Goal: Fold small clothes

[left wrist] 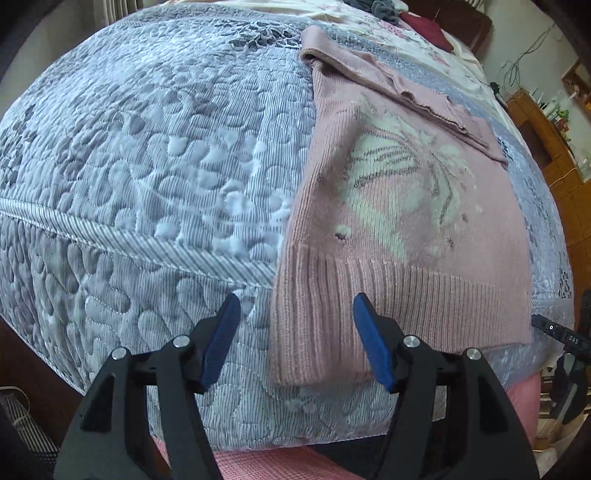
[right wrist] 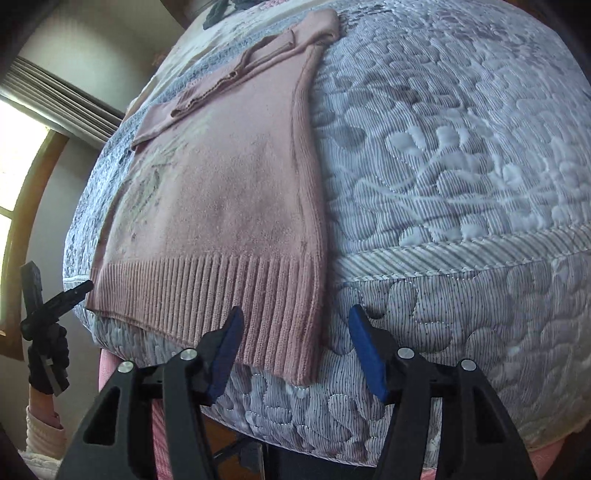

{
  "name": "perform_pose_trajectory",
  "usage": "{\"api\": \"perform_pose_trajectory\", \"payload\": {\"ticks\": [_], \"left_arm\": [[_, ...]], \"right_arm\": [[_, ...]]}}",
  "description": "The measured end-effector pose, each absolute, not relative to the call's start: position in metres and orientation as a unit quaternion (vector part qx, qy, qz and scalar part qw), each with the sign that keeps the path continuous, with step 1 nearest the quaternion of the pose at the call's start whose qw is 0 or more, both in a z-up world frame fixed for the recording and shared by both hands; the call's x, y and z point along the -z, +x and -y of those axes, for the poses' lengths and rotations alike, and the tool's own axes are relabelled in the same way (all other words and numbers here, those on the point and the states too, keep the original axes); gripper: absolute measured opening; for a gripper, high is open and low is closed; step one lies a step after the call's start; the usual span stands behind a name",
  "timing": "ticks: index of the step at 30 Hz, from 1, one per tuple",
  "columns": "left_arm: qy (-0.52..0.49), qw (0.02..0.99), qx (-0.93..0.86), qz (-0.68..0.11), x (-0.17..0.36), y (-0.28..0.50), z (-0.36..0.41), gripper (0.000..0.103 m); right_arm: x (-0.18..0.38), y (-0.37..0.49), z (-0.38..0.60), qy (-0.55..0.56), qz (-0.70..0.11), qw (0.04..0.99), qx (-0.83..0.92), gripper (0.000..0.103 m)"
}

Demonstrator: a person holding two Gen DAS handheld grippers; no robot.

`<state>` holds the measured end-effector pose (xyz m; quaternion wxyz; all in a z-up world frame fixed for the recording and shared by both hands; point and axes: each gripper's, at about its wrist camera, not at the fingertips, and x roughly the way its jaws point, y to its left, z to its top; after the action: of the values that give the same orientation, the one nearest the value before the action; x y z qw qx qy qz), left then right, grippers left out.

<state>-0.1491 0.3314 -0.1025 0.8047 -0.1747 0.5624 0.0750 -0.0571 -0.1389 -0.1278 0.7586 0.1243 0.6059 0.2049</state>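
Note:
A small pink knitted sweater (left wrist: pixel 399 229) with a pale butterfly motif lies flat on the bed, sleeves folded across its top, ribbed hem hanging over the bed's front edge. My left gripper (left wrist: pixel 295 314) is open, its blue fingers straddling the hem's left corner without touching it. In the right wrist view the same sweater (right wrist: pixel 229 206) lies left of centre. My right gripper (right wrist: pixel 295 325) is open around the hem's right corner; its left fingertip (right wrist: pixel 231 332) sits just over the ribbing. The left gripper (right wrist: pixel 55 302) appears at the far left, held by a gloved hand.
A grey-blue quilted bedspread (left wrist: pixel 147 166) covers the bed, with a piped edge along the front. Dark and maroon clothes (left wrist: pixel 424 26) lie at the far end. A wooden shelf unit (left wrist: pixel 546 122) stands on the right, a window (right wrist: pixel 22 166) on the left.

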Motion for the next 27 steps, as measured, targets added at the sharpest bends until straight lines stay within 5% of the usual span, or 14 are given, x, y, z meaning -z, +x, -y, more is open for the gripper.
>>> {"api": "perform_pose_trajectory", "payload": {"ticks": [8,12,20,27], "left_arm": [[-0.221,0.797,-0.067,-0.558,0.117,-0.151,-0.335,0.063],[-0.231,0.796,-0.068,-0.556,0.118,-0.15,-0.335,0.06],[-0.281,0.784,-0.034,-0.553,0.123,-0.158,-0.338,0.015],[-0.346,0.785,0.019,-0.513,0.1,-0.167,-0.347,0.009]], "right_arm": [[0.139,-0.059,0.124,0.126,-0.612,0.747,-0.226,0.056],[0.142,-0.059,0.122,0.137,-0.615,0.742,-0.228,0.033],[0.148,-0.064,0.134,0.18,-0.621,0.723,-0.244,0.011],[0.117,-0.059,0.145,0.233,-0.589,0.714,-0.299,0.01]]}}
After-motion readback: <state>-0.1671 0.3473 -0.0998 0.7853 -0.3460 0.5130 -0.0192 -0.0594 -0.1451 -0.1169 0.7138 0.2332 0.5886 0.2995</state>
